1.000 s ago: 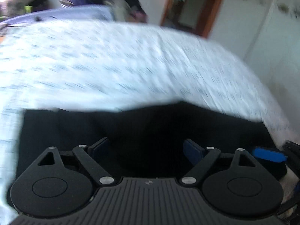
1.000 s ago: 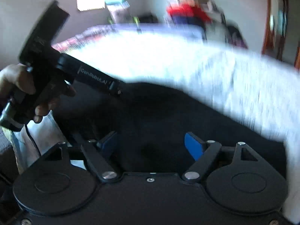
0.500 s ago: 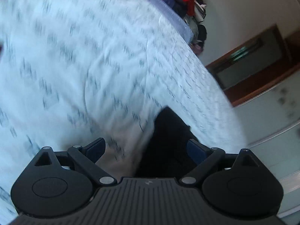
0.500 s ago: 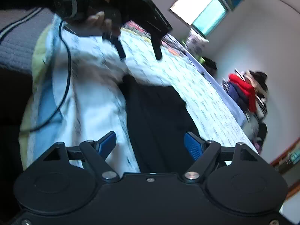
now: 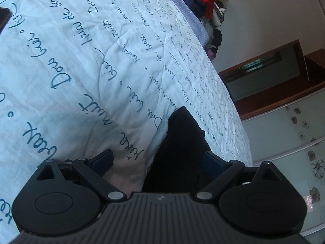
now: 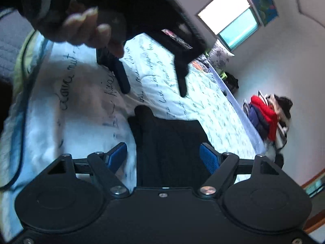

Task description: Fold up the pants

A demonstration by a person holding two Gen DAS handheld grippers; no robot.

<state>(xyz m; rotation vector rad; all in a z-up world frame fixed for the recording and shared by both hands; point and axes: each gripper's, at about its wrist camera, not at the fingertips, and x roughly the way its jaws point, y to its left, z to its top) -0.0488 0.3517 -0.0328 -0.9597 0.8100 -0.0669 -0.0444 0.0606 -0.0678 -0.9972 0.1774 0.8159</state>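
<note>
Black pants are lying on the bed, seen at lower centre of both wrist views; a bunched corner is poking up toward frame centre in the left wrist view. The bed is covered by a pale quilt printed with cursive script.

Left gripper is being held over the pants edge with jaws spread wide, having just been opening; cloth is seen between the blue pads but is not being pressed. In the right wrist view, the left gripper is also being shown at upper centre, fingers pointing down at the quilt, gripped by a hand at upper left.

Right gripper is being held above the pants, jaws apart, nothing pinched.

Clothes pile is sitting at upper right; window at upper right.
</note>
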